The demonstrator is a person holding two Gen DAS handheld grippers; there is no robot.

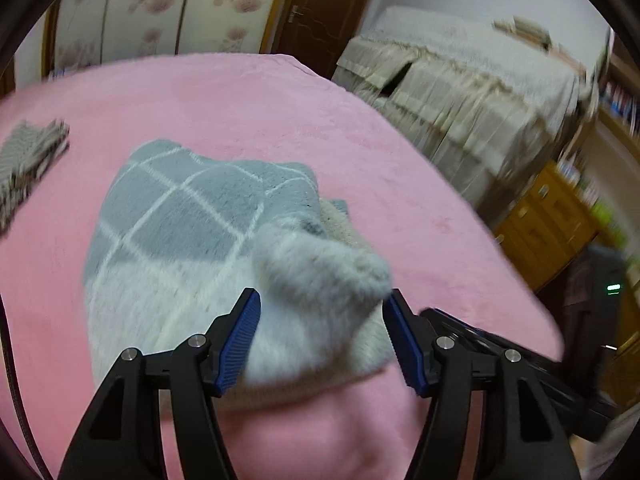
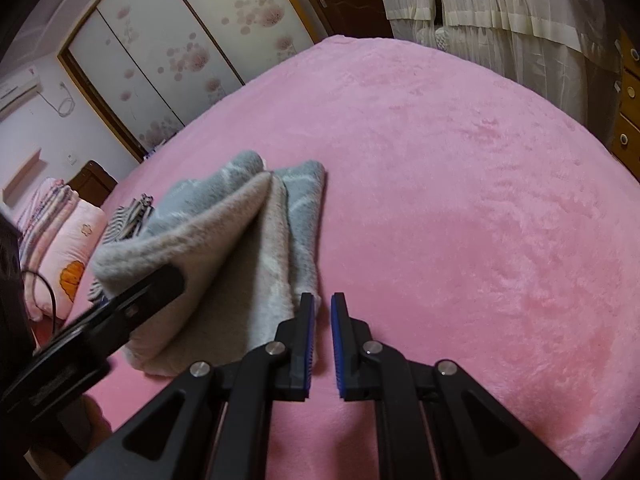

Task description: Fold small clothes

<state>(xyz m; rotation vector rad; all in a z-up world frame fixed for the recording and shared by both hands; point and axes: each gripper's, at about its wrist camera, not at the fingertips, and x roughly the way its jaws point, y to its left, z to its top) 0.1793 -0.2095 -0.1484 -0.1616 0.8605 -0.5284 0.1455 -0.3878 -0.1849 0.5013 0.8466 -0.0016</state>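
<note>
Lying folded on the pink blanket (image 2: 440, 160), the garment (image 1: 180, 216) sits between the wide left tool (image 1: 322, 304); right tool (image 2: 322, 304) pinched empty.

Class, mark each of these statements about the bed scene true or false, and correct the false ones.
1. The grey checked garment lies on a pink blanket. True.
2. The left gripper is clamped shut on the garment. False: its fingers stand apart on either side of a fluffy fold and do not press on it.
3. The right gripper holds a fold of the garment. False: its fingers are nearly together with nothing between them, beside the garment's edge.
4. A striped piece of cloth lies apart from the grey garment. True.
5. The grey garment hangs from a wardrobe door. False: it lies folded on the bed.
</note>
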